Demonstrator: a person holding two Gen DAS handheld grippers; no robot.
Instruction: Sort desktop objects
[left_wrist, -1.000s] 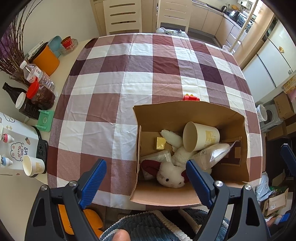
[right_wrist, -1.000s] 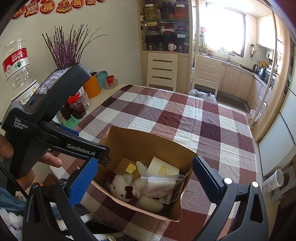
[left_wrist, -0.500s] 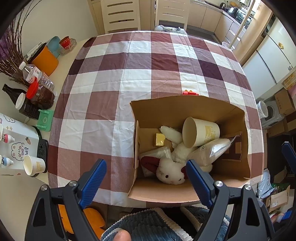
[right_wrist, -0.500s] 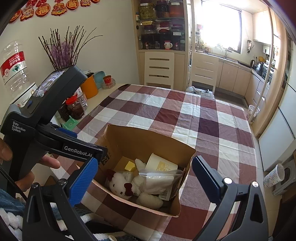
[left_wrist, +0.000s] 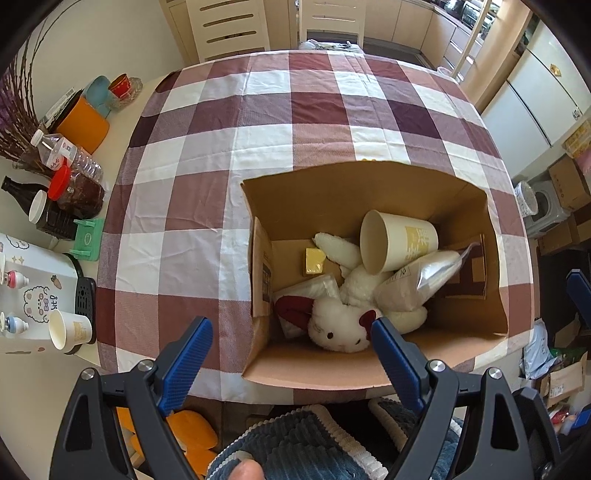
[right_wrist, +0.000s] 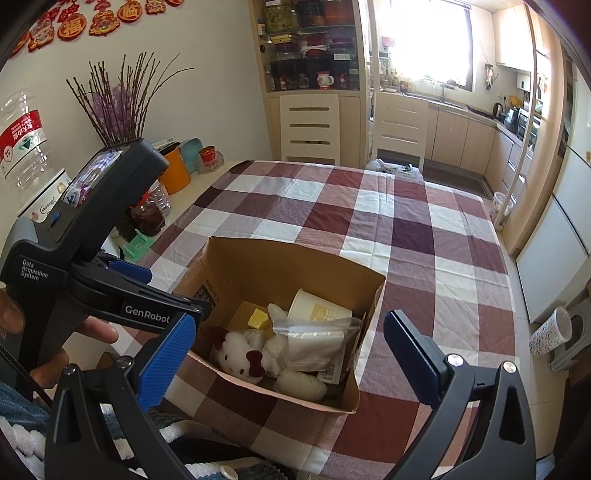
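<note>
Left gripper (left_wrist: 291, 363) and right gripper (right_wrist: 290, 345) both gape empty, barely shifted over the last second. Just ahead: box (left_wrist: 369, 184) holding plush toy (left_wrist: 340, 328), bag (left_wrist: 417, 278), cup (left_wrist: 397, 240). Nothing sorted out yet.

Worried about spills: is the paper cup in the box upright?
Tipped: the cream paper cup lies sideways in the cardboard box, visibly empty.
</note>
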